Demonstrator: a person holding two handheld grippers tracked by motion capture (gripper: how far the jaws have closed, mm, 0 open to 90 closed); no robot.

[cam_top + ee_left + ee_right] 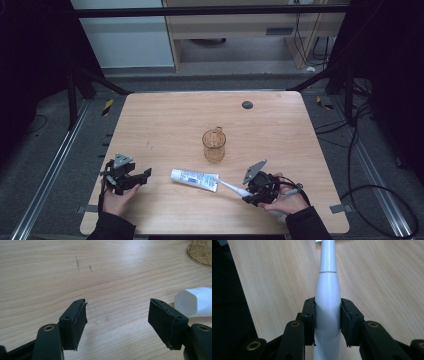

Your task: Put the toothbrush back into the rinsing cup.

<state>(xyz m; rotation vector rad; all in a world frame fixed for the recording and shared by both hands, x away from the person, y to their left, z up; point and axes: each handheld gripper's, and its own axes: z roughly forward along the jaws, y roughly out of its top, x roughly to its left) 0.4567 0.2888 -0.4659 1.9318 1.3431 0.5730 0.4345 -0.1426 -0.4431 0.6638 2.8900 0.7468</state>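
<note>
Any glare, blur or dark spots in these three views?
High view: table evenly lit, surroundings nearly black. Left gripper view: glare across the wood, toothpaste tube cap washed out. Right gripper view: electric toothbrush handle sharp with a highlight streak, left side dark.

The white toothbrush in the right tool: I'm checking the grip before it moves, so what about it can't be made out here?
- Electric toothbrush head: right gripper view, cut off by the top edge.
- Handle's rear end: high view, hidden under the right tool and hand.
- Head in the high view: too small, and it meets the toothpaste tube.
- Cup: left gripper view, cut off by the corner.
</note>
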